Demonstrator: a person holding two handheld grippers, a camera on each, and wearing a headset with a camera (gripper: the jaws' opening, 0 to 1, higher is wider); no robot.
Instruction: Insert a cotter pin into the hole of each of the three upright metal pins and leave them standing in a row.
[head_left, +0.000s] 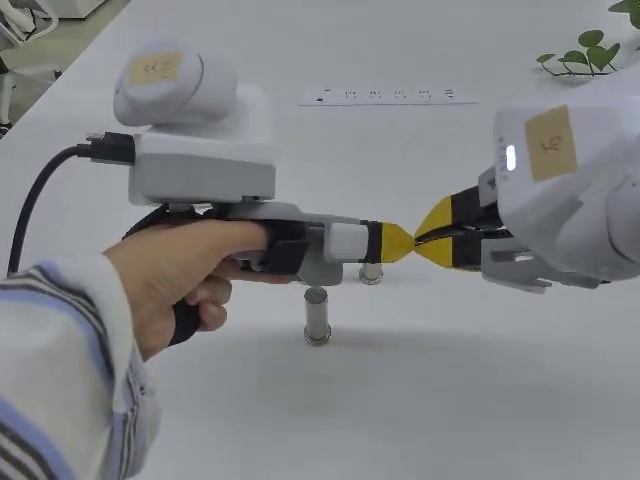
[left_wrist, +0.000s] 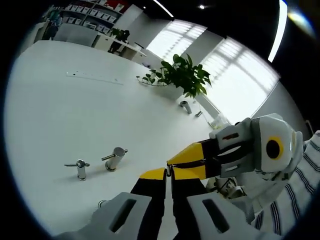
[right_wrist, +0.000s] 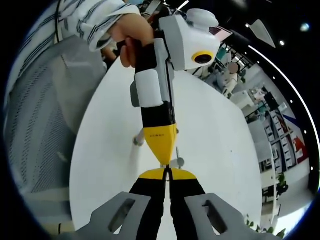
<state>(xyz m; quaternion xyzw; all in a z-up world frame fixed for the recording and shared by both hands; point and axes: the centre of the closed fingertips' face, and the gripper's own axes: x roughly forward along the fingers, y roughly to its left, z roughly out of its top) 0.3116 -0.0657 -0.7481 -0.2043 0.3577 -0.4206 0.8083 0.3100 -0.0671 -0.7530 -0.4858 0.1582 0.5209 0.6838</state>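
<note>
1. Black power cable (head_left: 40, 205): left edge of the head view, plugged into the rear of my left gripper.
2. My left hand (head_left: 190, 275), with a striped sleeve behind it: lower left of the head view, wrapped round the gripper handle.
3. Left gripper (head_left: 400, 242), white body with black jaws tipped in yellow: centre of the head view, lying level above the white tabletop (head_left: 450, 400). Its jaws are pressed together. I cannot tell whether anything thin sits between them.
4. Short silver cylindrical metal pin (head_left: 317, 315): just below centre, upright on the tabletop under the left gripper's body.
5. Second metal pin (head_left: 371, 272): up and to the right of the first, its top hidden behind the left gripper.
6. Thin grey cotter pin (left_wrist: 72, 164): lower left of the left gripper view, set crosswise through the top of a standing pin. The pin beside it to the right carries another.
7. White power strip (head_left: 388, 96): upper centre of the head view, flat on the tabletop, well apart from the pins.
8. Right gripper (head_left: 420, 238), white body with yellow-tipped jaws: right of centre. Its jaws are closed to a point, meeting the left gripper tip to tip.
9. Green leafy plant (head_left: 585, 50): upper right corner of the head view.
</note>
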